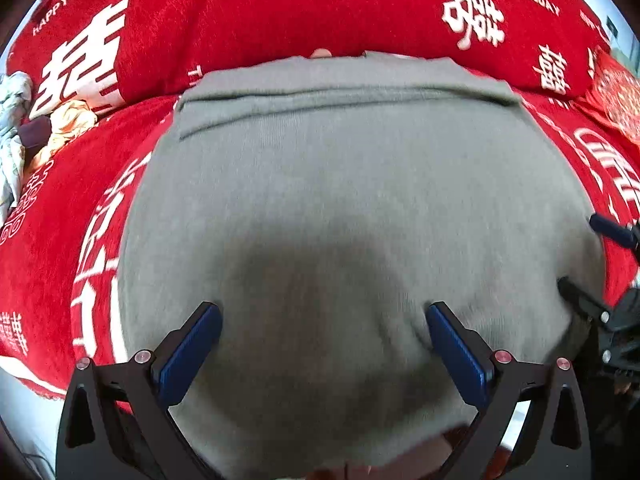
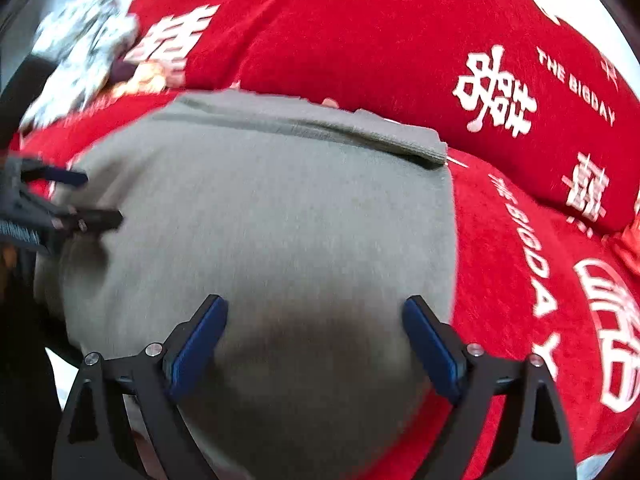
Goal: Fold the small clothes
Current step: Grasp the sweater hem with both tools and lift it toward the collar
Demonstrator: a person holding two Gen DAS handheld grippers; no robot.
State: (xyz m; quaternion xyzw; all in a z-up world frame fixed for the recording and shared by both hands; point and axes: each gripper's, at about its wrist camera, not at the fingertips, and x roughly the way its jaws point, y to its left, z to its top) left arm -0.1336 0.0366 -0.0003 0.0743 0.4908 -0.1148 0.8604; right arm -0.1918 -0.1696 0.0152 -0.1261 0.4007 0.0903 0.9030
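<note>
Hovering nearest, left claw (image 1: 322,322) and right claw (image 2: 316,314) both gape apart, empty, above the grey knit garment (image 1: 340,200) spread flat on the red wedding-print cover (image 1: 60,240); crumpled clothes (image 1: 16,128) lie farther left.

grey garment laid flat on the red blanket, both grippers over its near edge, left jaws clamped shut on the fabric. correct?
Not quite. The left gripper has its jaws open, with the grey garment lying untouched between them, as the left wrist view shows. The rest holds: the garment lies on the red blanket, and the right gripper is over its near edge too.
</note>
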